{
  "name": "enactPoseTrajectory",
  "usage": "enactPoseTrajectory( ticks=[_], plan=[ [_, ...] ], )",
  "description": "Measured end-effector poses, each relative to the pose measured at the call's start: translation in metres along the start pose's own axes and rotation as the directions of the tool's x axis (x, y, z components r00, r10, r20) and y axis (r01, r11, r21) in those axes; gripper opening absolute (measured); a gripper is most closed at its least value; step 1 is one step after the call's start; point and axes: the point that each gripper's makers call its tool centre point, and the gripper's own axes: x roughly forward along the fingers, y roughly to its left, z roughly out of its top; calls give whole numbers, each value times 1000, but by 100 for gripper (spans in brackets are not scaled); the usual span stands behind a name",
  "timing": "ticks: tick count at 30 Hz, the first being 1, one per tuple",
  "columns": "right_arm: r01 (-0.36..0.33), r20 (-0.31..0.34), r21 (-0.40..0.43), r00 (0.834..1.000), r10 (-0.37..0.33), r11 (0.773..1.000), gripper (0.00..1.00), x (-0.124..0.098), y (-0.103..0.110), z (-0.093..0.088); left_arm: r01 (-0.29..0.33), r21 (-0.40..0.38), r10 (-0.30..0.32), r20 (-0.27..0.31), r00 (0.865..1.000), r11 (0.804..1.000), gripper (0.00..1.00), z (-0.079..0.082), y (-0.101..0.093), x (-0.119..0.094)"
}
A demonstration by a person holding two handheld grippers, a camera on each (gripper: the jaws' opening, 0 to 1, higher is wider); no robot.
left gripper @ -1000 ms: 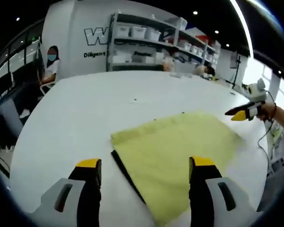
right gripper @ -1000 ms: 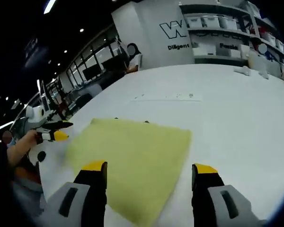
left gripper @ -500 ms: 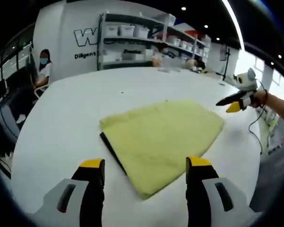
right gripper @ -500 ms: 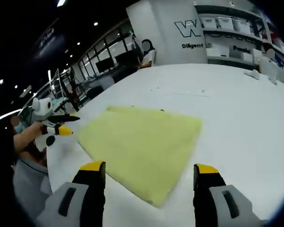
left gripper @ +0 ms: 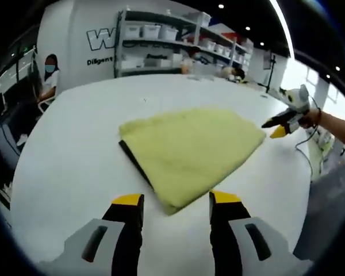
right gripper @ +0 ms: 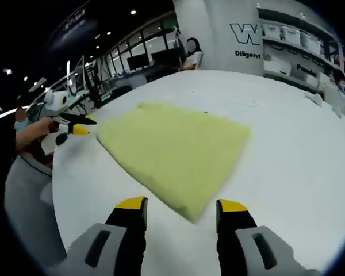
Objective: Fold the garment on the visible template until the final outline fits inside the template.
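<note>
- Left tool and right tool: jaws parted, holding nothing, above the table.
- Garment lies mid-table, folded compactly; a dark template edge peeks out.
- Folding looks nearly finished.

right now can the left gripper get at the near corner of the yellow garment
Probably yes. The left gripper is open, with the yellow garment lying flat on the white table, its near corner just ahead of the jaws and nothing between them.
</note>
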Motion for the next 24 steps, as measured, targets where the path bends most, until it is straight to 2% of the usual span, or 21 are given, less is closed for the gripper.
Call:
enactPoseTrajectory(
  ticks=[3, 6, 8, 12, 16, 19, 21, 24],
  plan=[
    [11, 14, 14, 1000, -12, 1000, 33, -1, -2, -3, -6, 1, 6, -22, 1000, 1000, 38, -9, 4, 0],
    [29, 9, 0, 1000, -29, 1000, 20, -1, -6, -6, -6, -2, 6, -22, 1000, 1000, 34, -12, 5, 2],
    [45, 2, -7, 999, -45, 999, 16, 0, -10, -9, -10, -9, 10, -24, 1000, 1000, 33, -13, 7, 3],
    [28, 22, 56, 999, -29, 998, 15, 1, -8, -8, -13, 1, 13, -25, 1000, 1000, 26, -15, 7, 7],
    [31, 36, 60, 999, -33, 998, 11, 3, -12, -7, -7, 16, 7, -26, 1000, 1000, 22, -15, 5, 12],
    [27, 41, 67, 999, -30, 997, 7, 4, -11, -7, -19, 83, 23, -50, 998, 996, 14, -18, 7, 15],
    [29, 35, 62, 999, -31, 998, 6, 5, -12, -9, -7, 98, 12, -51, 999, 995, 9, -18, 3, 17],
    [27, 37, 59, 999, -29, 998, 2, 6, -12, -9, -22, 115, 29, -59, 998, 993, 3, -19, 6, 18]
  ],
)
